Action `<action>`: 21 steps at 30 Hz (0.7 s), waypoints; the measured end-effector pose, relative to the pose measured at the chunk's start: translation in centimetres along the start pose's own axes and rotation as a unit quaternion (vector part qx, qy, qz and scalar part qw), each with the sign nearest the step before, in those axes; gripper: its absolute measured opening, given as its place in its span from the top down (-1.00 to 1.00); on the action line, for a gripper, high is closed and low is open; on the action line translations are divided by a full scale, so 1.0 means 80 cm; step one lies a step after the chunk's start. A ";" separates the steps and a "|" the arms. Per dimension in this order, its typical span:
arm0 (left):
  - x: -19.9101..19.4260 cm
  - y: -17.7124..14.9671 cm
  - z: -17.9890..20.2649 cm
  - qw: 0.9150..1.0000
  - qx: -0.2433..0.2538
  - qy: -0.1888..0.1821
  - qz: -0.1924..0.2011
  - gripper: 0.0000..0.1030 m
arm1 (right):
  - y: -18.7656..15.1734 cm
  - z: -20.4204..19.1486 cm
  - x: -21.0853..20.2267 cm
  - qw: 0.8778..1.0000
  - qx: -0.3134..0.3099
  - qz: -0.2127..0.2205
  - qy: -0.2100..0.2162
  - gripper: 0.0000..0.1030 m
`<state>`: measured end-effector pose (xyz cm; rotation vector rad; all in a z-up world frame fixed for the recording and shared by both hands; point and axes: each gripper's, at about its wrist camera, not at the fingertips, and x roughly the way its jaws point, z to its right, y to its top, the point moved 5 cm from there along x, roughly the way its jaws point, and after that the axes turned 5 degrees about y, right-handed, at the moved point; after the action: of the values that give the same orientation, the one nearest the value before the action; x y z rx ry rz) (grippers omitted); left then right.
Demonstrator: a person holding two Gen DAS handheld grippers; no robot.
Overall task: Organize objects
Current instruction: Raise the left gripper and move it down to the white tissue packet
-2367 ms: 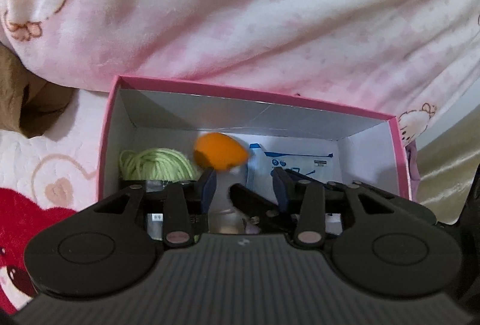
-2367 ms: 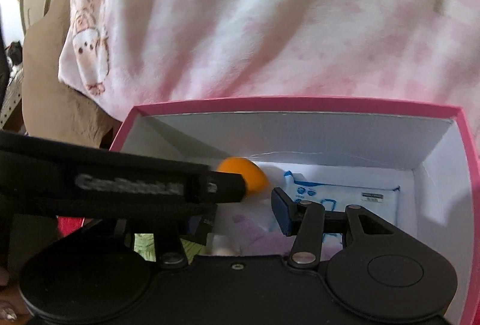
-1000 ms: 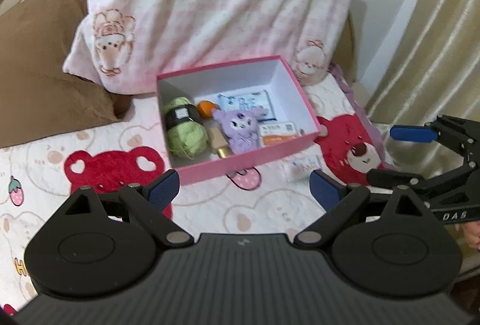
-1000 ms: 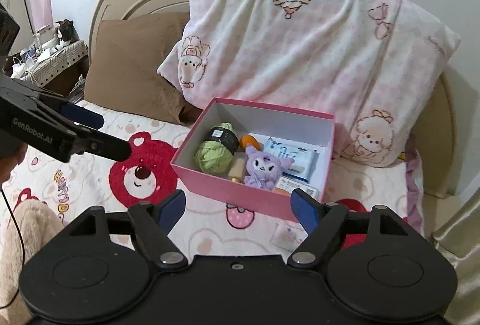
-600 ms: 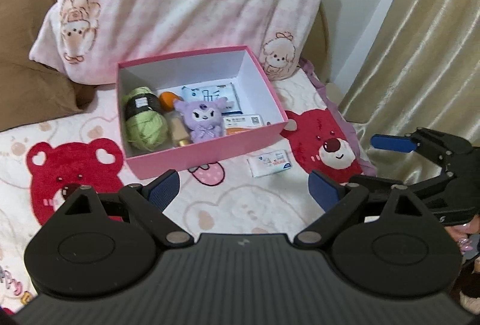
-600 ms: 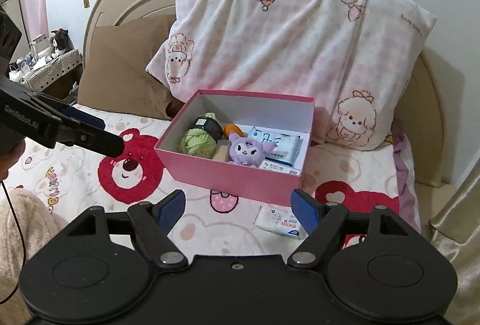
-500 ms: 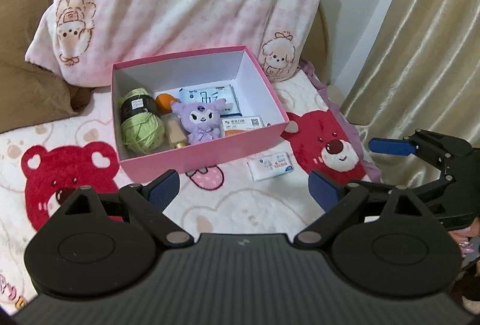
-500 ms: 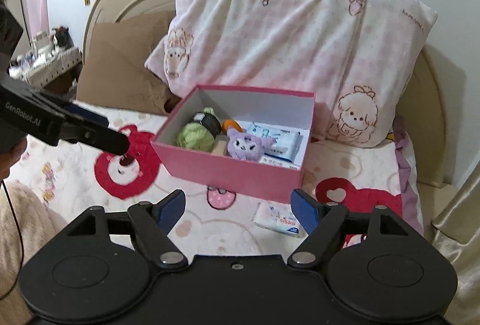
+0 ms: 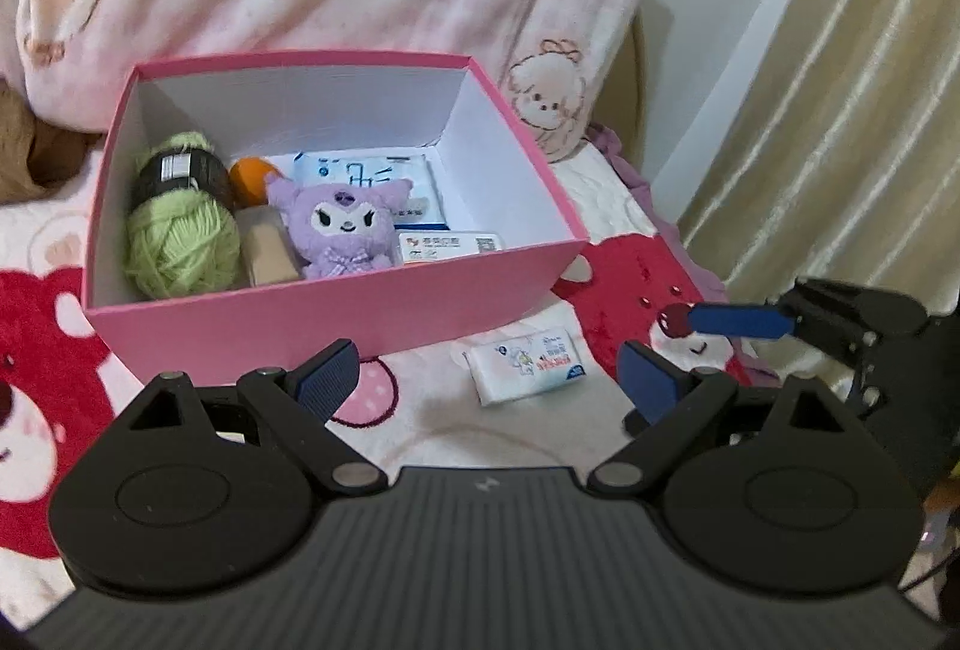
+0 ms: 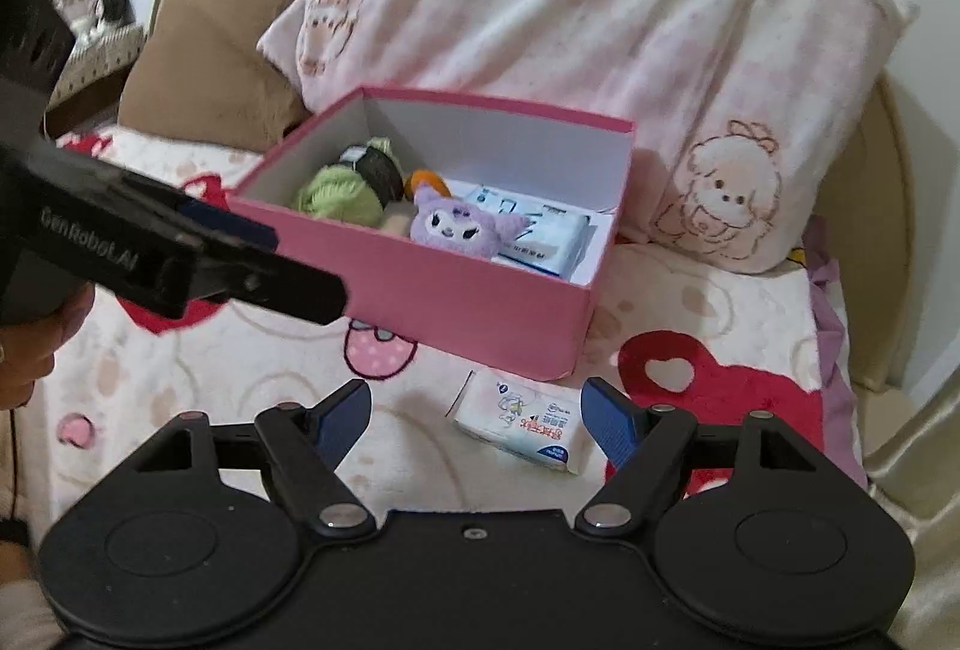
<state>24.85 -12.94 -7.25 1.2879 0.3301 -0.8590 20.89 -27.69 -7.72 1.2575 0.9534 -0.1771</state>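
A pink box point(image 9: 336, 314) point(image 10: 456, 302) rests on the bed with a green yarn ball point(image 9: 180, 242) point(image 10: 342, 197), an orange ball point(image 9: 249, 179), a purple plush toy point(image 9: 342, 224) point(image 10: 459, 224), a tan bottle point(image 9: 267, 254) and white packets point(image 9: 366, 173) inside. A small white tissue pack point(image 9: 528, 362) point(image 10: 522, 422) lies on the blanket just in front of the box's right corner. My left gripper point(image 9: 489, 377) stands open and empty above the blanket, before the box. My right gripper point(image 10: 477, 410) is open too, the tissue pack lying beyond its fingertips, untouched.
A large pink pillow point(image 10: 600, 20) leans behind the box, with a brown pillow point(image 10: 210, 68) to its left. Beige curtains point(image 9: 840, 80) hang at the right edge of the bed. The bear-patterned blanket point(image 10: 180, 380) spreads around the box.
Both grippers have come down and closer to the bed, so the box and tissue pack look larger. Both stayed open. Earlier, the orange ball was let go into the box.
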 end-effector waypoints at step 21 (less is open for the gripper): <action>0.119 -0.056 -0.008 0.999 -0.026 -0.018 -0.016 -0.78 | -0.060 0.032 0.118 0.995 0.027 -0.052 -0.075 -0.57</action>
<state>28.04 -15.98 -16.81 1.2210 0.3437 -0.8935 25.18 -28.03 -17.76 1.2267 0.8882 -0.3757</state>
